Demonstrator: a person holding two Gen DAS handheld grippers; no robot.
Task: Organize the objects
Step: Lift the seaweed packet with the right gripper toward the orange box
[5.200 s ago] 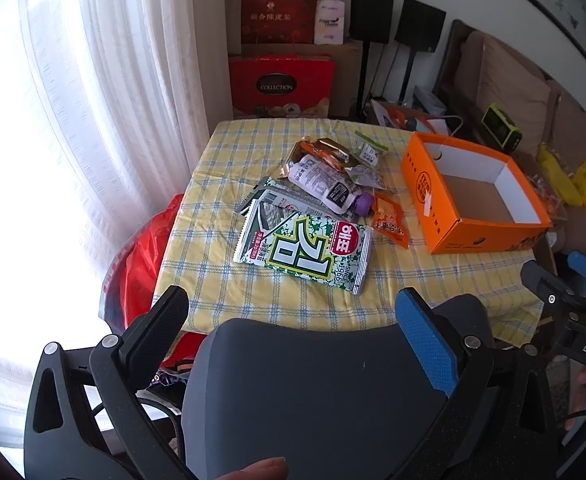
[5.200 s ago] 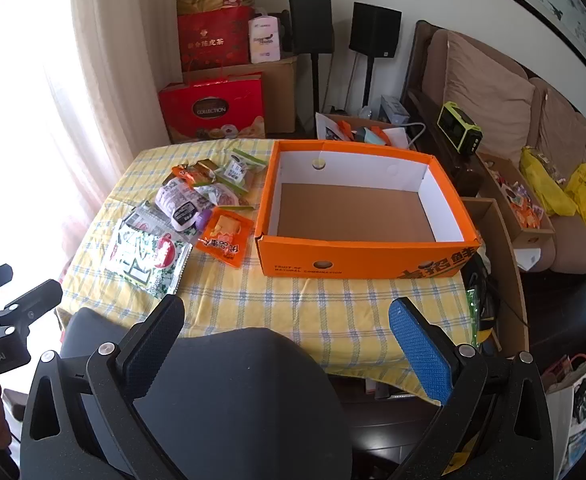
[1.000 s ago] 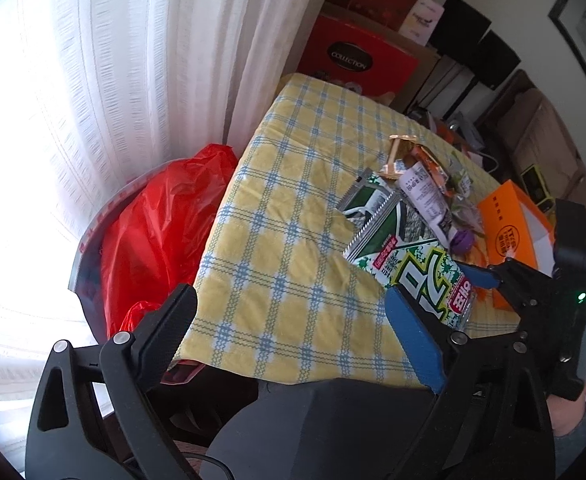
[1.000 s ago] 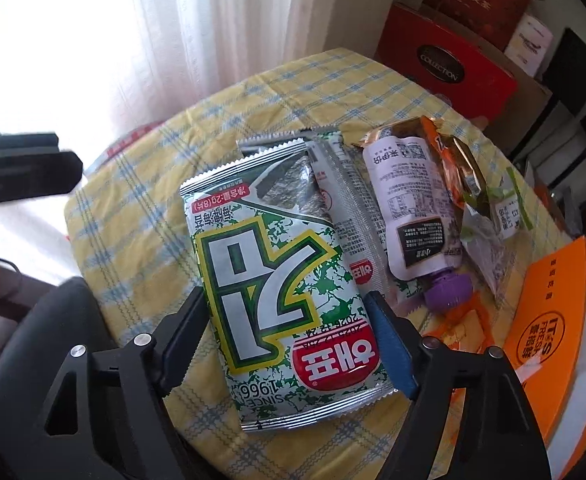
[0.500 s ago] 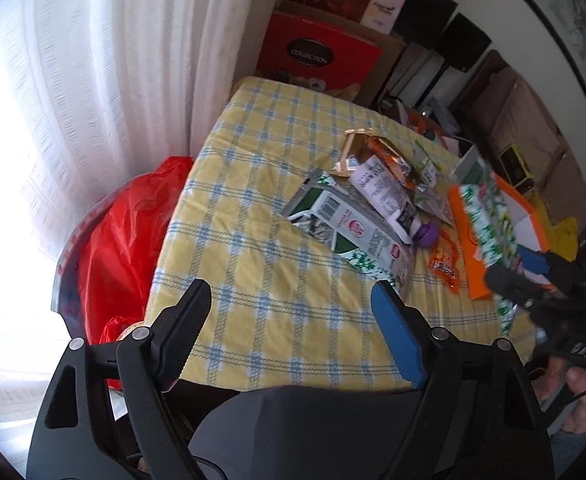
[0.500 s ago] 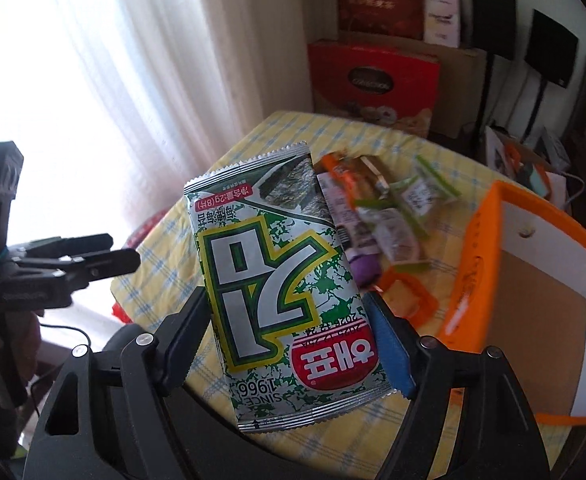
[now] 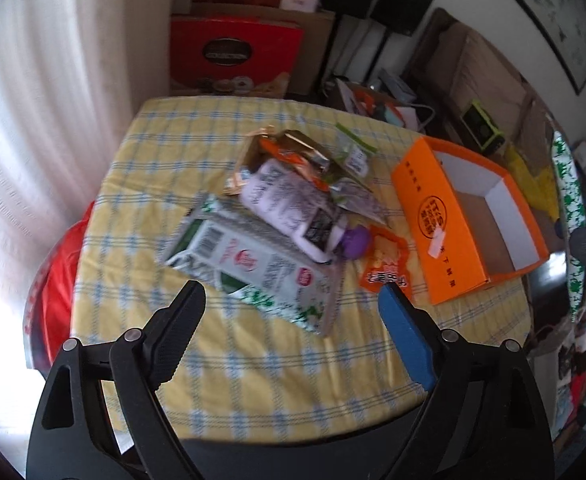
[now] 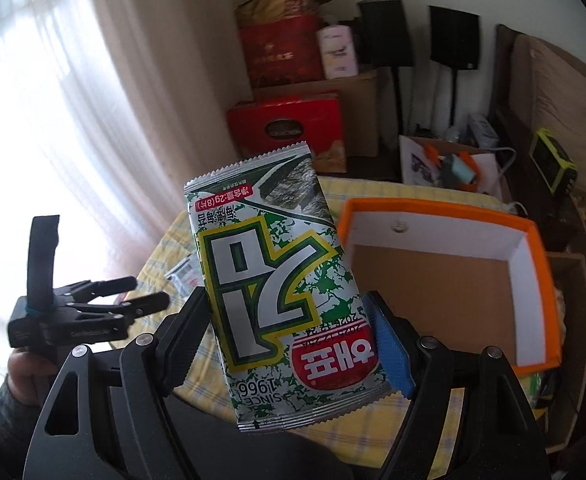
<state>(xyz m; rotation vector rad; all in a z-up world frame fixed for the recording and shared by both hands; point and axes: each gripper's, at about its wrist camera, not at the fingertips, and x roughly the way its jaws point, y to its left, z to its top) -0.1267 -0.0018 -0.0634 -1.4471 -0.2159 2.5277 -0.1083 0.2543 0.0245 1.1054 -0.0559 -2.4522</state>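
Note:
My right gripper (image 8: 293, 320) is shut on a green-and-white seaweed snack packet (image 8: 277, 280) and holds it in the air, left of the open orange box (image 8: 533, 232). The packet shows edge-on at the far right of the left wrist view (image 7: 569, 216). My left gripper (image 7: 293, 312) is open and empty above the near table edge; it also shows in the right wrist view (image 8: 93, 304). On the yellow checked tablecloth (image 7: 165, 168) lies a pile: a second seaweed packet (image 7: 253, 264), a purple-capped pouch (image 7: 293, 204), an orange sachet (image 7: 385, 268) and small foil packets (image 7: 297, 148).
The orange box (image 7: 429, 208) stands at the table's right side. A red bag (image 7: 57, 280) sits on the floor left of the table. Red gift boxes (image 7: 233, 56), cartons and speakers stand behind. A sofa and clutter are on the right.
My right gripper has carried the seaweed packet up and right, toward the orange box. My left gripper has swung to face the pile more squarely.

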